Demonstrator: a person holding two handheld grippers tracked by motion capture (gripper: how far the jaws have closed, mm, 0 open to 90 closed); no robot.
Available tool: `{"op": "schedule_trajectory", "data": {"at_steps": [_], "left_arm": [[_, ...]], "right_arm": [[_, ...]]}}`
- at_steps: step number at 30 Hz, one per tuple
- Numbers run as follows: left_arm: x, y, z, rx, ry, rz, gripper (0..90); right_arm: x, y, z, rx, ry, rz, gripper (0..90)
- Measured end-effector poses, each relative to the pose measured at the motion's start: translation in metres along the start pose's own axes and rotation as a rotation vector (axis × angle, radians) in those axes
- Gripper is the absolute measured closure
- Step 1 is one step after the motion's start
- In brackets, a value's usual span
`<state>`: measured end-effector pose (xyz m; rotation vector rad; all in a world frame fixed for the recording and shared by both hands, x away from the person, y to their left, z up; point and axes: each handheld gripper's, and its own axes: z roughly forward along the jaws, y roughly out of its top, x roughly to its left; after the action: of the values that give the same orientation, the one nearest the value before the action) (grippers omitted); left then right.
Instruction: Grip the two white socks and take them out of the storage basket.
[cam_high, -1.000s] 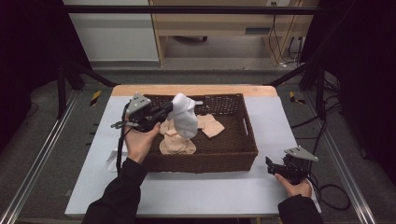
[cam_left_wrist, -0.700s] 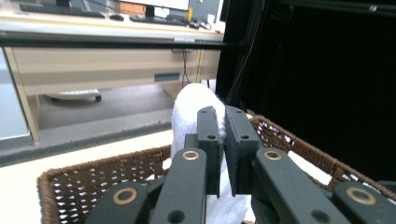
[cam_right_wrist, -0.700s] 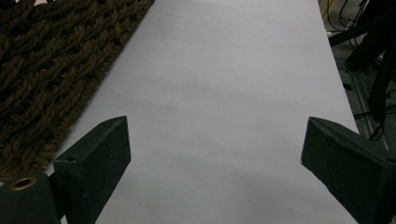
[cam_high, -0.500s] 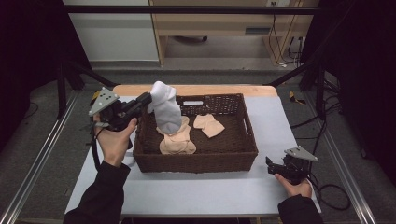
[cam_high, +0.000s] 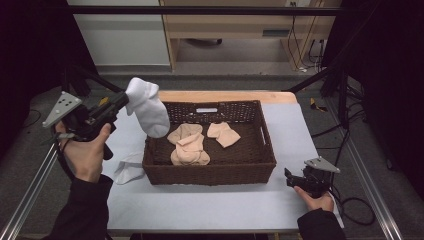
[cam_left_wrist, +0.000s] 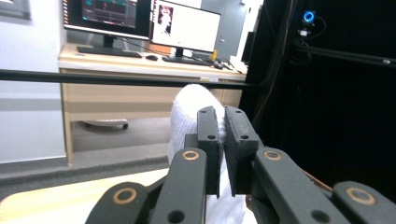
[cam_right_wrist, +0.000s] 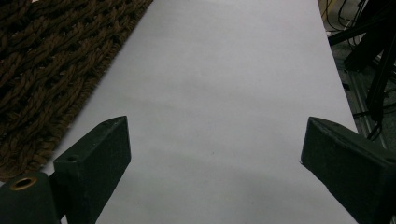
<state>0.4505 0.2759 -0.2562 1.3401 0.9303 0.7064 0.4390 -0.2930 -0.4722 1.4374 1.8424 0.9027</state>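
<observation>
A white sock (cam_high: 150, 112) hangs in the air over the left rim of a dark wicker basket (cam_high: 210, 175). My left gripper (cam_high: 125, 99) is shut on its upper end, held up left of the basket. In the left gripper view the jaws (cam_left_wrist: 219, 116) pinch the white sock (cam_left_wrist: 187, 112) between them. Two beige socks (cam_high: 189, 145) (cam_high: 223, 134) lie inside the basket. A second white sock (cam_high: 129, 167) lies on the table beside the basket's left wall. My right gripper (cam_high: 289, 177) rests near the table's front right; in its own view it (cam_right_wrist: 215, 140) stands open over bare table.
The basket sits mid-table on a pale grey sheet (cam_high: 215, 207). Its woven corner (cam_right_wrist: 46, 70) shows to the left of my right gripper. A metal rail (cam_high: 30, 185) runs along the table's left side. A desk with monitors (cam_left_wrist: 140, 18) stands beyond the table.
My left gripper has carried the white sock up and to the left, from above the basket's middle to over its left rim. The right gripper has stayed put.
</observation>
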Motion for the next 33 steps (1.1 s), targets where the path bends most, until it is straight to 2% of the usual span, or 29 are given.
{"op": "schedule_trajectory", "data": {"at_steps": [8,15,19,22,29,33], "left_arm": [[0.026,0.007,-0.031,-0.037,0.067,-0.018,84.9],[0.051,-0.011,-0.050,-0.011,0.125,-0.044,84.9],[0.063,-0.030,-0.056,0.041,0.146,-0.055,84.9],[0.070,-0.049,-0.056,0.097,0.155,-0.071,84.8],[0.084,-0.094,-0.043,0.242,0.166,-0.111,84.7],[0.088,-0.117,-0.029,0.341,0.186,-0.100,84.6]], "right_arm": [[0.000,0.000,0.000,0.002,0.000,-0.002,8.6],[0.000,0.000,0.000,0.003,-0.001,-0.003,8.6],[0.000,0.000,0.000,0.005,-0.002,-0.006,8.6],[0.001,0.000,0.000,0.005,-0.002,-0.003,8.6],[0.001,-0.001,0.001,0.010,-0.003,-0.008,8.6],[0.002,-0.001,0.002,0.013,-0.002,-0.009,8.6]]}}
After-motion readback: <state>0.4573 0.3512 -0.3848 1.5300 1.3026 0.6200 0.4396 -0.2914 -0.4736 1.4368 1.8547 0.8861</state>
